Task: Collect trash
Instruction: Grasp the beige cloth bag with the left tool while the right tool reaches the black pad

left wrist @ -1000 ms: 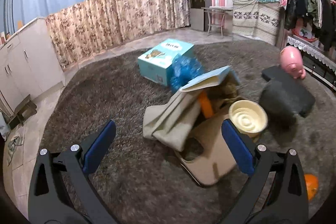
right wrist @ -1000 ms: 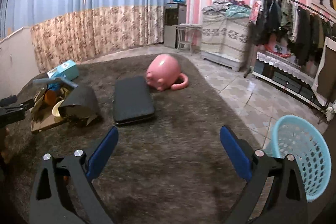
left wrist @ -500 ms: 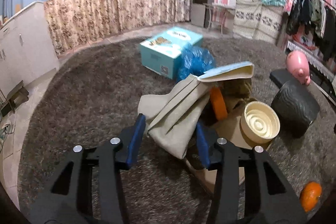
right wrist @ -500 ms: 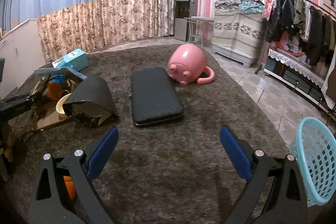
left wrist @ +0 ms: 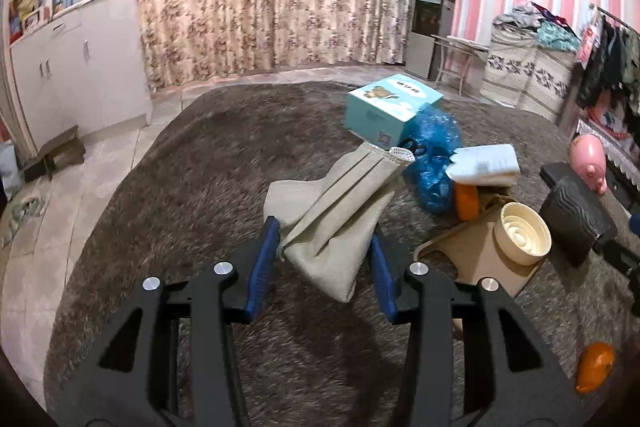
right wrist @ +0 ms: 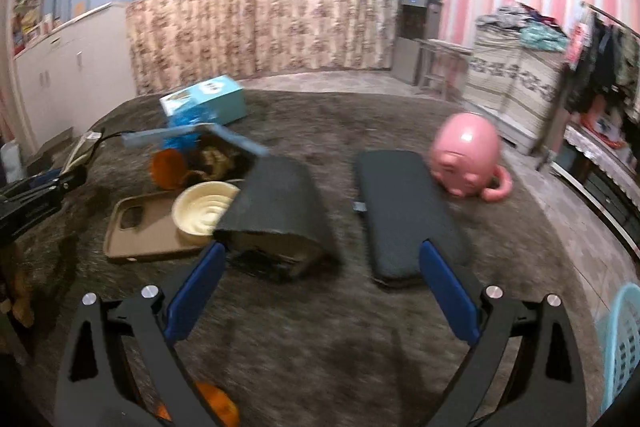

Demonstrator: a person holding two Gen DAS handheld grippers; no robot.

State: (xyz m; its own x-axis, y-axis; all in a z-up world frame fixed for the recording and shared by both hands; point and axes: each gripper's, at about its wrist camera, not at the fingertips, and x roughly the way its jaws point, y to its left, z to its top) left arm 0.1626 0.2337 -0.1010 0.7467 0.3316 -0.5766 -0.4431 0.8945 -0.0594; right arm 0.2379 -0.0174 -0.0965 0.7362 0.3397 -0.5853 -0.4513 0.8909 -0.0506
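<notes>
Two claws work over a wide brown shag carpet strewn with clutter. The largest piece in reach is a beige cloth bag, flat and pleated, with a mesh-trimmed top edge. It looks light, soft and floppy — likely to sag and swing when lifted, so a firm pinch on its thick folded lower end seems the best hold. That end sits between the blue pads of the left claw, which has narrowed onto it: the left pad meets the fabric's edge and the right pad appears to press its other side (contact there is hard to confirm). The bag rises up and away from the claw toward a teal box and a crumpled blue plastic bag.

The right claw is spread wide and holds nothing. Just beyond its left pad lies a dark curved case — stiff-looking; between the pads, farther off, a flat black case. A cream bowl rests on a brown phone cover, both light and rigid. A pale blue basket, probably the trash's destination, stands at the far right edge.
</notes>
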